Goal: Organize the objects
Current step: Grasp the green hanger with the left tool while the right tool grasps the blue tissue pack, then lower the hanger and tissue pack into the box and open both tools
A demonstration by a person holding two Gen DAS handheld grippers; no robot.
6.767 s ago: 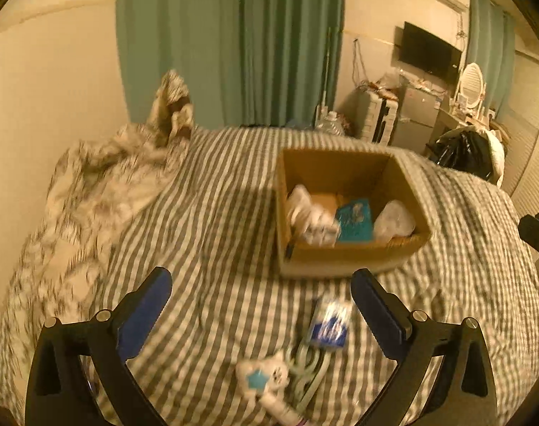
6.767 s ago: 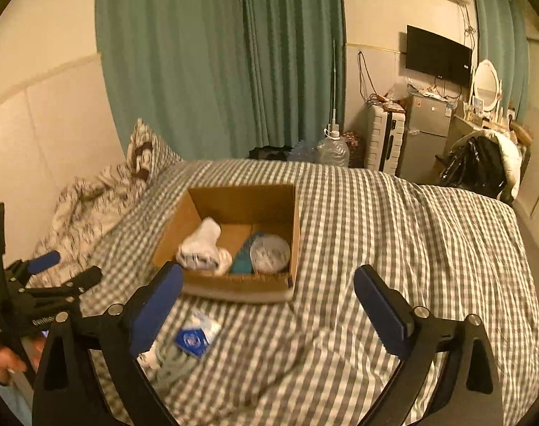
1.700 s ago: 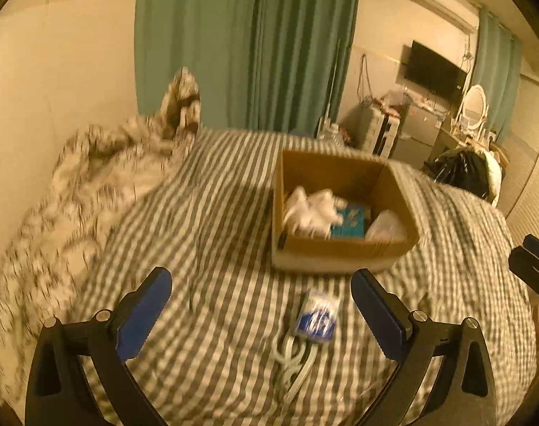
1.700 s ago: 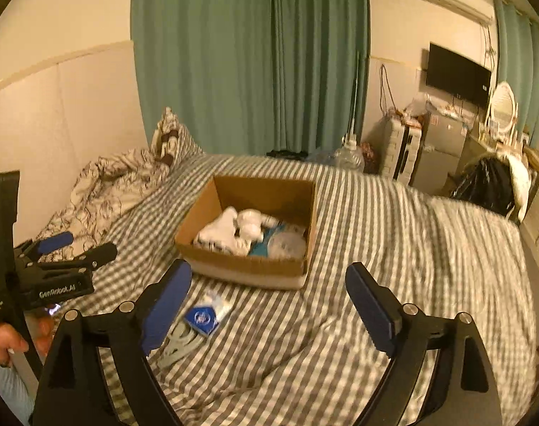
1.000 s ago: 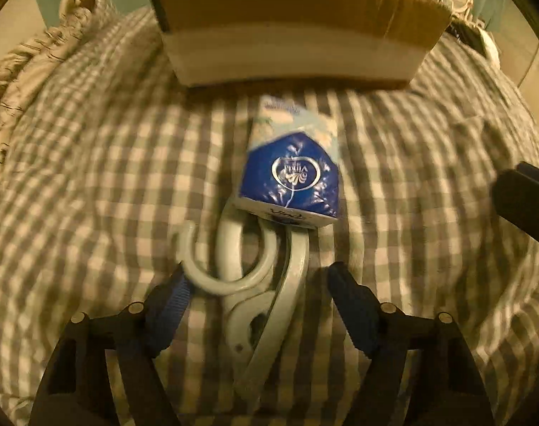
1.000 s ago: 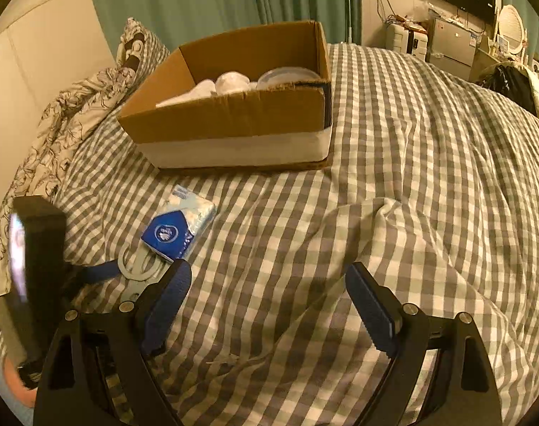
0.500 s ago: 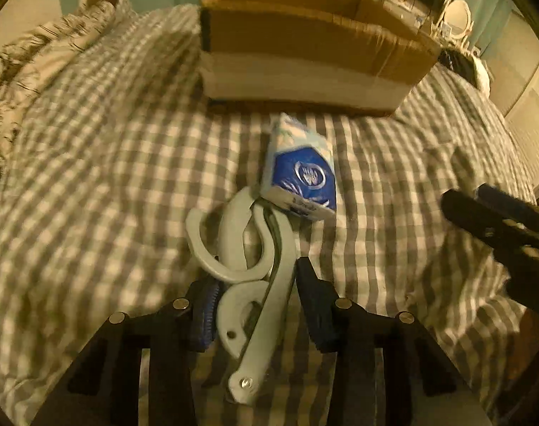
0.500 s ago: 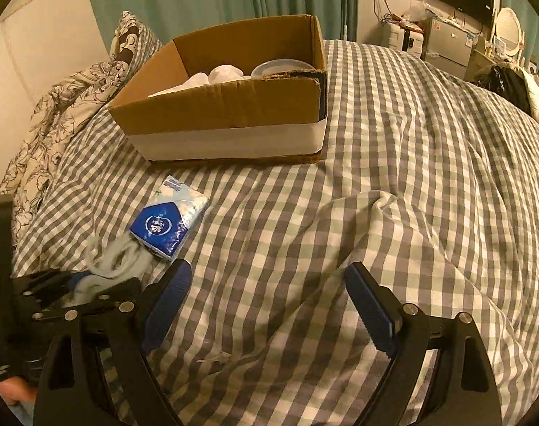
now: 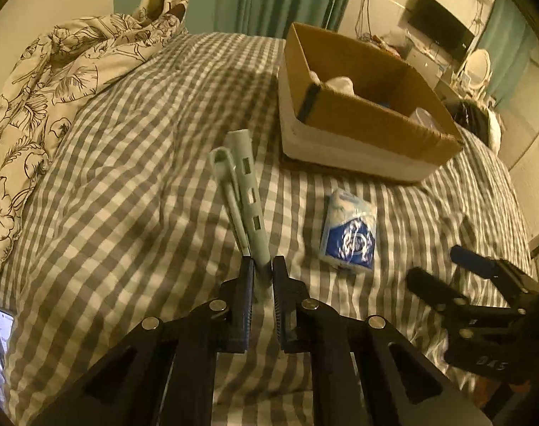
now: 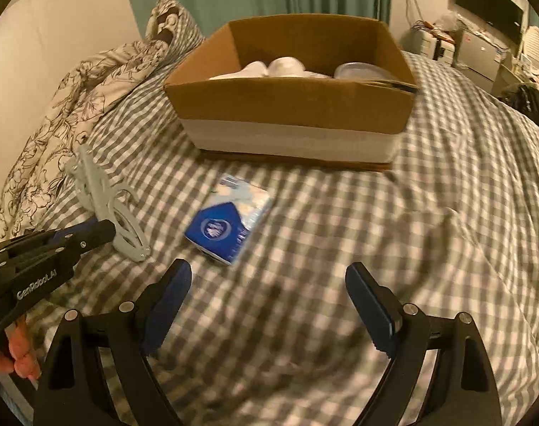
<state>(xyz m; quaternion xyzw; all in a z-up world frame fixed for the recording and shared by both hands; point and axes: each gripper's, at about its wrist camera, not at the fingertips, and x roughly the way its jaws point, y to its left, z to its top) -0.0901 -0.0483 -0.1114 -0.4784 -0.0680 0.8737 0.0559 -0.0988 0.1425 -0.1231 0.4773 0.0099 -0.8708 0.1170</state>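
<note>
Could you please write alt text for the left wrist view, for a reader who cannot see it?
The left tongs are shut on a pale green plastic clip, lifted above a grey checked bedspread. A blue tissue pack lies to its right, before an open cardboard box; the right tongs show at the right edge.

Left gripper (image 9: pixel 261 272) clamps the pale clip (image 9: pixel 243 191), tissue pack (image 9: pixel 349 235) beside.
</note>
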